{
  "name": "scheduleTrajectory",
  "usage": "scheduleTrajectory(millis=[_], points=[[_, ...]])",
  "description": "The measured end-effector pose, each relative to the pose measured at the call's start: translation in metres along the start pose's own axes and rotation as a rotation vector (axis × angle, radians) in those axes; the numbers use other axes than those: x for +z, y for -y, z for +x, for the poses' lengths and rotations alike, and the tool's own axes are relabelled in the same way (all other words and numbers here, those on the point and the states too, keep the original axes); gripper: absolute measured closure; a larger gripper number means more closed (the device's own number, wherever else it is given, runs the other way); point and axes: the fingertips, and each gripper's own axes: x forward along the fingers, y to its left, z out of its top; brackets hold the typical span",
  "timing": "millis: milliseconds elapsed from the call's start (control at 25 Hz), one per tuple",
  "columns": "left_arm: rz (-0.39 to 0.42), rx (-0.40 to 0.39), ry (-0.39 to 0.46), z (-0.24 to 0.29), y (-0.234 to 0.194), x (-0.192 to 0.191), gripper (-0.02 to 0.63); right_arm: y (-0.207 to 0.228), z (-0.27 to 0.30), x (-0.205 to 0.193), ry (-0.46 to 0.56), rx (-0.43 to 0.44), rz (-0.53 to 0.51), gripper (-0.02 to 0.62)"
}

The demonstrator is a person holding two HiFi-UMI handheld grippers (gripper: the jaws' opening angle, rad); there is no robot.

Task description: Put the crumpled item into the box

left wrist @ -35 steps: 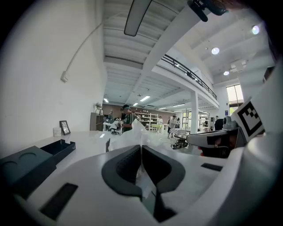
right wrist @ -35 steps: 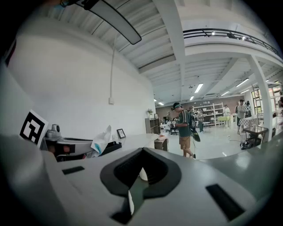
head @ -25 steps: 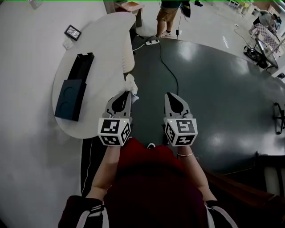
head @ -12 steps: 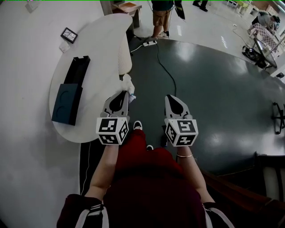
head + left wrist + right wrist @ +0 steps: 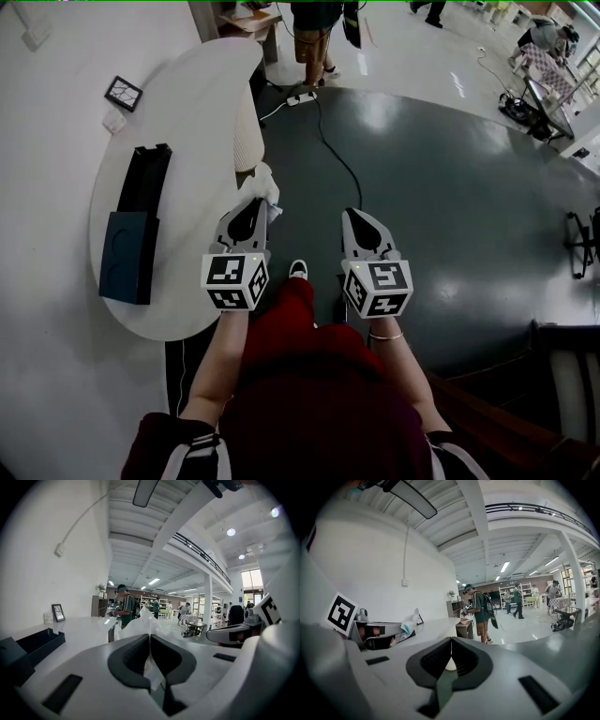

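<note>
A crumpled white item (image 5: 263, 186) with a bit of blue on it sticks out of my left gripper (image 5: 254, 203), which is shut on it over the right edge of the white table (image 5: 197, 103). In the left gripper view the crumpled item (image 5: 146, 619) rises between the shut jaws of the left gripper (image 5: 149, 638). The dark box (image 5: 134, 225) lies open on the table's left side, its tray (image 5: 38, 643) low at the left. My right gripper (image 5: 355, 216) hangs over the dark floor, shut and empty; in its own view the right gripper (image 5: 451, 649) shows no gap.
A small framed picture (image 5: 124, 92) stands at the table's far end. A cable (image 5: 330, 141) runs across the dark floor to a power strip (image 5: 300, 97). A person (image 5: 315, 36) stands beyond the table. A shoe (image 5: 297, 269) shows between the grippers.
Table and floor have slid left and down in the head view as the person steps forward. A shoe has come into view. Both grippers stay shut, the left still holding the item.
</note>
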Motion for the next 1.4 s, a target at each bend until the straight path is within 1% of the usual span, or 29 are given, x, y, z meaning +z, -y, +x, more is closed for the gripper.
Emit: scheduleTrajectory(millis=[160, 320, 440, 640, 800, 920, 1080, 1240, 1400], points=[[-0.018, 0.001, -0.013, 0.034, -0.022, 0.002, 0.575, 0.007, 0.037, 0.008, -0.017, 0.003, -0.003, 0.580], [-0.045, 0.021, -0.029, 0.062, -0.046, 0.006, 0.575, 0.008, 0.077, 0.018, -0.033, 0.020, -0.002, 0.580], [-0.053, 0.035, -0.042, 0.079, -0.067, 0.008, 0.575, 0.002, 0.109, 0.024, -0.052, 0.045, -0.009, 0.580], [-0.089, 0.076, -0.048, 0.094, -0.108, 0.008, 0.575, -0.015, 0.160, 0.029, -0.089, 0.093, -0.037, 0.580], [-0.137, 0.134, -0.050, 0.094, -0.140, 0.006, 0.575, -0.030, 0.193, 0.028, -0.136, 0.132, -0.067, 0.580], [-0.166, 0.182, -0.044, 0.091, -0.165, 0.004, 0.575, -0.049, 0.216, 0.031, -0.148, 0.180, -0.093, 0.580], [-0.197, 0.266, -0.044, 0.079, -0.191, -0.002, 0.575, -0.079, 0.239, 0.030, -0.172, 0.269, -0.121, 0.580], [-0.216, 0.371, -0.040, 0.065, -0.214, -0.006, 0.575, -0.106, 0.260, 0.027, -0.194, 0.370, -0.151, 0.580], [-0.227, 0.472, -0.063, 0.051, -0.229, -0.012, 0.575, -0.126, 0.278, 0.022, -0.221, 0.471, -0.172, 0.580]])
